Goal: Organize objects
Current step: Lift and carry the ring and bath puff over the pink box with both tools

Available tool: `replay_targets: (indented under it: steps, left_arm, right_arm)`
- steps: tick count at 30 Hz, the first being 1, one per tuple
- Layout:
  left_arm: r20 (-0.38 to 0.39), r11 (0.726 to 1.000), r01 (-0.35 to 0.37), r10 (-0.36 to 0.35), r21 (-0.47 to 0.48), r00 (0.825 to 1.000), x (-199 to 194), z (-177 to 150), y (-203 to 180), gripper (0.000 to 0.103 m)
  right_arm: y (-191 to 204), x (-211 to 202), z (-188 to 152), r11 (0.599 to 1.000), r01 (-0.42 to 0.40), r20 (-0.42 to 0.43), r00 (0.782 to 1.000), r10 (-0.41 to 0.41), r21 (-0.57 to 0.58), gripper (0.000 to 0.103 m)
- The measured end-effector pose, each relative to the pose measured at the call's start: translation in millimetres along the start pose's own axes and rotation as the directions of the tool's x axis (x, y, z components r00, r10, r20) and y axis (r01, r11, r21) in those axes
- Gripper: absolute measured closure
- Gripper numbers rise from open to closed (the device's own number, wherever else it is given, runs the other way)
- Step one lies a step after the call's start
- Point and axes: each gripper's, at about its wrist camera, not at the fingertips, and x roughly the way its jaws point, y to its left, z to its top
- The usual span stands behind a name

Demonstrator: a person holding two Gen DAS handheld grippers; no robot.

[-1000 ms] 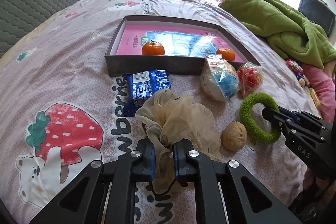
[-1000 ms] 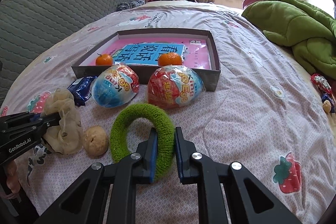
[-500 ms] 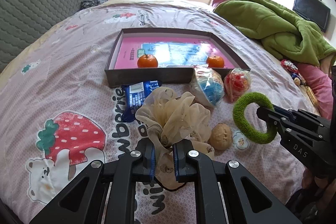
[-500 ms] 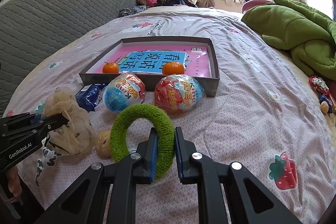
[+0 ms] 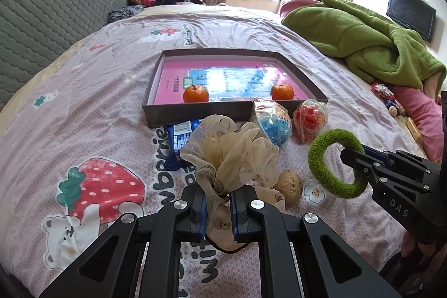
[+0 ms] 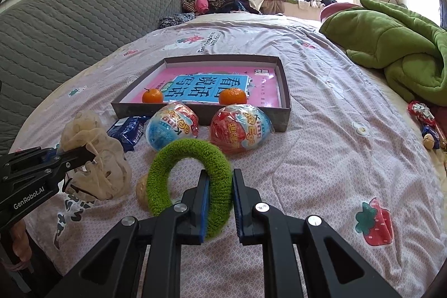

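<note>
My left gripper [image 5: 218, 211] is clamped on a beige mesh scrunchie [image 5: 232, 155], bunched fabric rising above the pads, a dark loop hanging below them. From the right wrist camera the same scrunchie [image 6: 95, 155] shows side-on, pinched at the tip of the left gripper [image 6: 89, 155], its lower folds near or on the bedspread; I cannot tell which.

Just left of and behind the scrunchie, a blue snack packet [image 5: 180, 141] lies against the near wall of the shallow box [image 5: 195, 115]. Inside the box, two mandarins [image 5: 195, 94] [image 5: 282, 92] sit on a pink book along the near wall. The right view reads the book's blue title panel clearly; the left view has glare there.

Near side of the box: a blue surprise egg [image 5: 273, 122] and a red surprise egg [image 5: 310, 117], both in clear wrap. The right view shows their printing; the left does not.

A walnut [image 5: 289, 185] lies on the sheet just right of my left gripper. In the right view it is mostly hidden behind the ring.

My right gripper [image 6: 218, 203] is closed on a green fuzzy ring [image 6: 190, 175], held upright. The left view shows that ring [image 5: 335, 164] off the sheet.

Far right: a green blanket [image 5: 368, 46], and wrapped sweets [image 6: 421, 116] at the bed edge.
</note>
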Motion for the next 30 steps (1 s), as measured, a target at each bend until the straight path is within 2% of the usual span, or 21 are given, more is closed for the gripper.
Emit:
replay_targets:
  steps: [11, 14, 17, 30]
  left_arm:
    - [0.068, 1.0, -0.028, 0.028, 0.003, 0.997, -14, 4, -1, 0.091]
    - [0.084, 1.0, -0.003, 0.003, -0.007, 0.996, -17, 6, 0, 0.091]
    - [0.103, 1.0, -0.024, 0.024, 0.0, 0.994, -20, 7, 0, 0.091]
    - [0.145, 1.0, -0.027, 0.025, 0.009, 0.989, -19, 28, -4, 0.09]
  right_arm:
    - [9, -10, 3, 1.0, -0.025, 0.035, 0.999, 0.025, -0.002, 0.087]
    - [10, -13, 5, 1.0, -0.031, 0.05, 0.998, 0.031, 0.002, 0.087]
    - [10, -15, 7, 0.999, -0.038, 0.064, 0.997, 0.037, 0.009, 0.087]
    - [13, -25, 32, 0.998, -0.066, 0.132, 0.989, 0.066, -0.006, 0.087]
